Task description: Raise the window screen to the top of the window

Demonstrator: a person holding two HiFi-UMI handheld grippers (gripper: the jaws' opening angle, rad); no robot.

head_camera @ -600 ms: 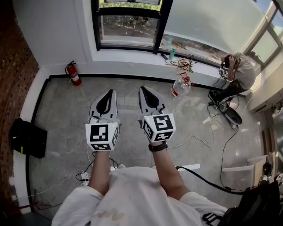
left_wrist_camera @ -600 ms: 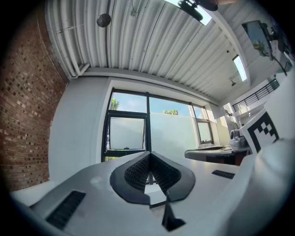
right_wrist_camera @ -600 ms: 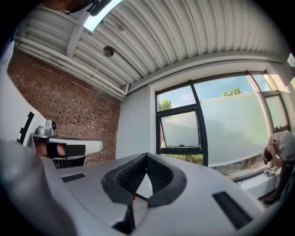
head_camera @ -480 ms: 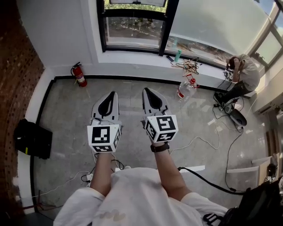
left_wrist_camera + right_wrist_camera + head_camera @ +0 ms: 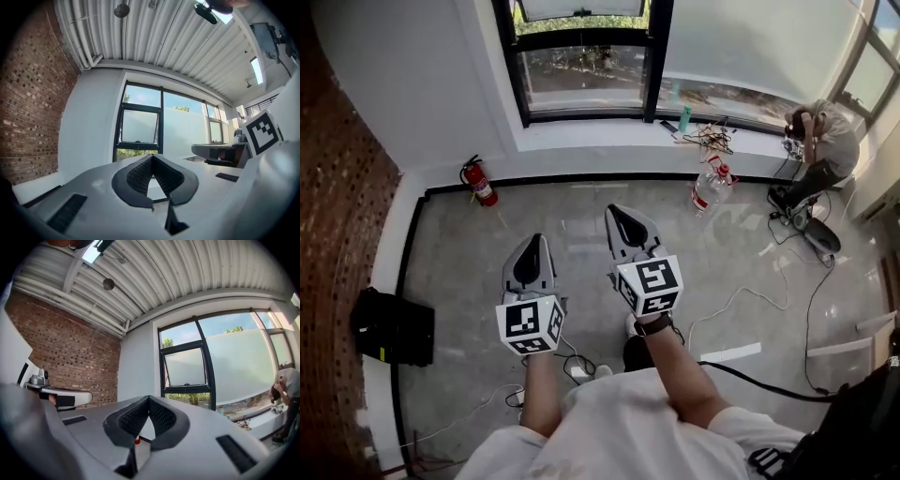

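A black-framed window (image 5: 581, 56) stands at the far wall with a frosted tilting sash (image 5: 138, 126). To its right, a wide translucent white screen (image 5: 750, 37) covers the lower part of the big pane (image 5: 239, 366), with blue sky showing above its top edge. My left gripper (image 5: 534, 240) and right gripper (image 5: 612, 210) are held side by side over the floor, well short of the window, and point towards it. Both are shut with nothing between the jaws, as the left gripper (image 5: 152, 156) and right gripper (image 5: 149, 398) show in their own views.
A red fire extinguisher (image 5: 480, 183) stands by the left wall corner. A black bag (image 5: 392, 328) lies by the brick wall. A water bottle (image 5: 710, 190), tangled cables on the sill (image 5: 708, 139), floor cables (image 5: 741, 300) and a seated person (image 5: 820, 141) are at the right.
The head view has shifted so that more of the window and wall shows, and both grippers sit lower in the picture. Both jaws stay shut.
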